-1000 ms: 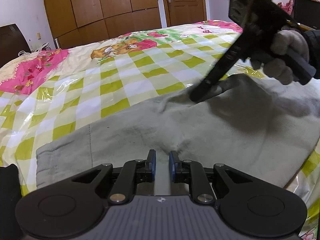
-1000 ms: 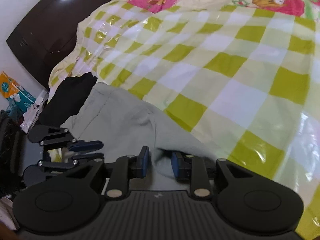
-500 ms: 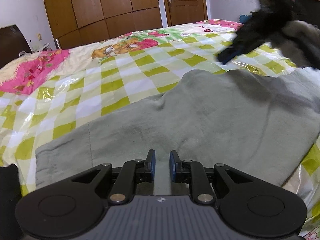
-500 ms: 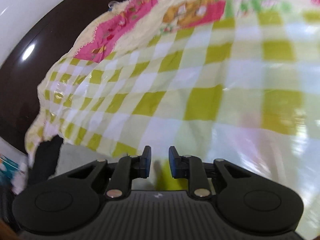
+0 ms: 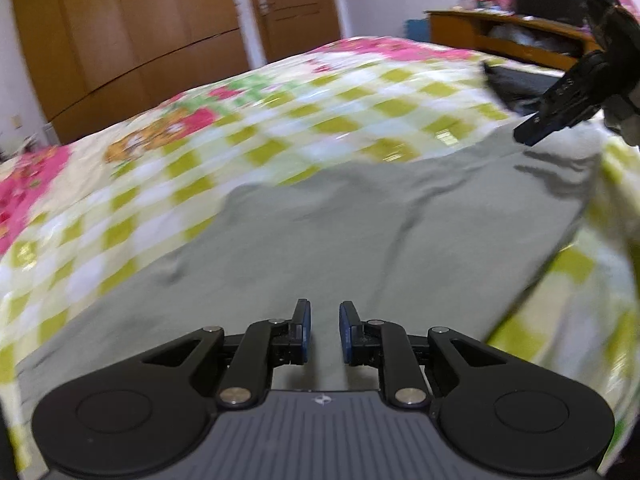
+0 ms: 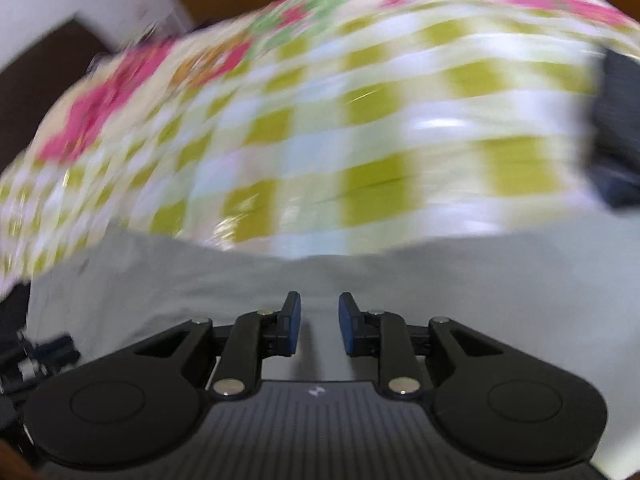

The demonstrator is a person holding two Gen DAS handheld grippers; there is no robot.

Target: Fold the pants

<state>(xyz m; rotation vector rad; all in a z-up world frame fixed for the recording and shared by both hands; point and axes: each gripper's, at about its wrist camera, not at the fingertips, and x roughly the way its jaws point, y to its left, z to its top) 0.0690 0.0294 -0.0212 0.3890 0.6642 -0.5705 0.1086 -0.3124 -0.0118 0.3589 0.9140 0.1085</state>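
Grey pants (image 5: 360,220) lie flat on the checked bedspread (image 5: 280,128), near the bed's front edge. My left gripper (image 5: 324,334) hovers over the near part of the pants, fingers slightly apart with nothing between them. My right gripper (image 6: 319,326) is also slightly open and empty, above the pants (image 6: 440,292). In the left wrist view it shows at the upper right (image 5: 560,112), over the far end of the pants. Both views are motion-blurred.
A dark garment (image 5: 516,84) lies on the bed beyond the pants' far end, also in the right wrist view (image 6: 616,128). Wooden wardrobe and door (image 5: 180,24) stand behind the bed, a wooden desk (image 5: 508,36) at the right.
Both grippers let go of the pants and lifted. The right gripper swung out to the right, off the fold. The pants now lie flatter and both views have turned.
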